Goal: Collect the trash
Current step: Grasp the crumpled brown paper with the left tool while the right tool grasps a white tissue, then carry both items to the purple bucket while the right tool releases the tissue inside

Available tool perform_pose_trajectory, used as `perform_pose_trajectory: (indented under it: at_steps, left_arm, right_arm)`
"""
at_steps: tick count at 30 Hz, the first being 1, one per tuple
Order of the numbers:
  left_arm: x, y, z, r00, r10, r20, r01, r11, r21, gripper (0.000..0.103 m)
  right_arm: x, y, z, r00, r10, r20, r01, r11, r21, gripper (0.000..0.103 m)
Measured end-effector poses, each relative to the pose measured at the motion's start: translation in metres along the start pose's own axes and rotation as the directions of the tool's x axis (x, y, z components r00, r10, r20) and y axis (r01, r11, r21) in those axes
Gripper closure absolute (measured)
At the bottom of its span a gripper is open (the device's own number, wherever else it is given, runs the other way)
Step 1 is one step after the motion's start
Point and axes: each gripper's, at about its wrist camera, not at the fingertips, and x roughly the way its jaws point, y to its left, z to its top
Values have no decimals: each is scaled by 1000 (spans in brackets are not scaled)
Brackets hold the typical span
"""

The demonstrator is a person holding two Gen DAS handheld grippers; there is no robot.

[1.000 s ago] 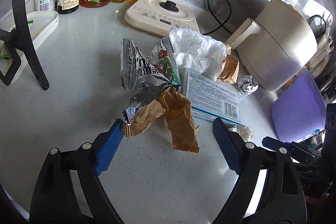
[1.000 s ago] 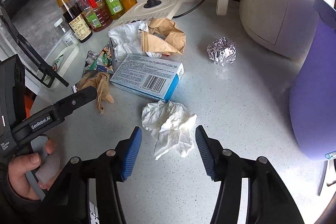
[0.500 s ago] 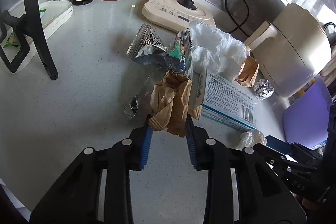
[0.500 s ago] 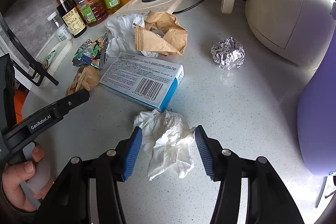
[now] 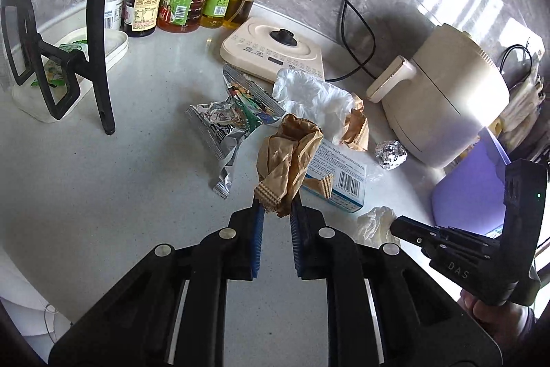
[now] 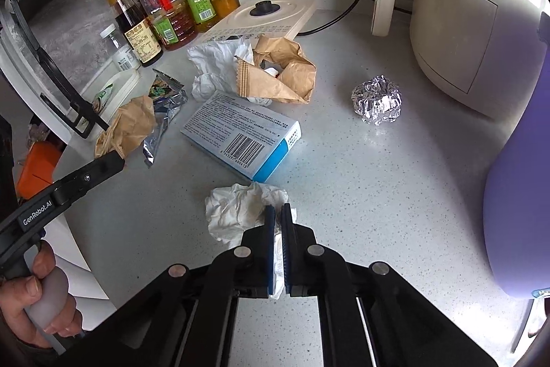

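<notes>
— Trash all over that pale speckled counter (image 6: 361, 195). The flat blue-and-white cardboard box (image 6: 240, 133) lies mid-counter, biggest and stiffest; I'd take it by an edge.

— Agreed. The crumpled brown paper bag (image 5: 288, 160) is light and soft; the left gripper (image 5: 276, 212) has just closed on its lower end.

— And the right gripper (image 6: 277, 219) has just pinched shut on the crumpled white tissue (image 6: 240, 208), flimsy stuff, beside the box.

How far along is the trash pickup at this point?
Nothing looks binned yet. In hand: the left gripper has just closed on a brown paper wrapper, the right gripper on a crumpled tissue. Left on the counter: foil ball, blue box, snack bag, brown bag.
</notes>
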Motion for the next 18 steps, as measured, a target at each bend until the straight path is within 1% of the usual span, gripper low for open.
perform_pose_trajectory:
  at_steps: [5,9,12,15,18]
  left_arm:
    - [-24,-15,1,999,4,45,-4,1000,11,88]
    - [-43,-32,10,996,5,94,-9,999,43,88]
    - [-53,-48,18,992,4,126,-14,997,76,88]
    - [-63,-65,27,988,-7,154,-9,995,103,88]
    - [-71,-84,36,982,-24,186,-3,990,143,88]
  right_arm:
    - [-37,-2,8,996,26,85,-23,999,-31,98]
    - [-73,-7,19,984,32,176,-24,999,-46,98]
    - [-103,-17,28,967,22,255,-10,999,-48,98]
    - [-132,-27,39,944,-7,331,31,997,-69,98]
    - [-159,-43,49,921,-20,388,49,997,-64,98]
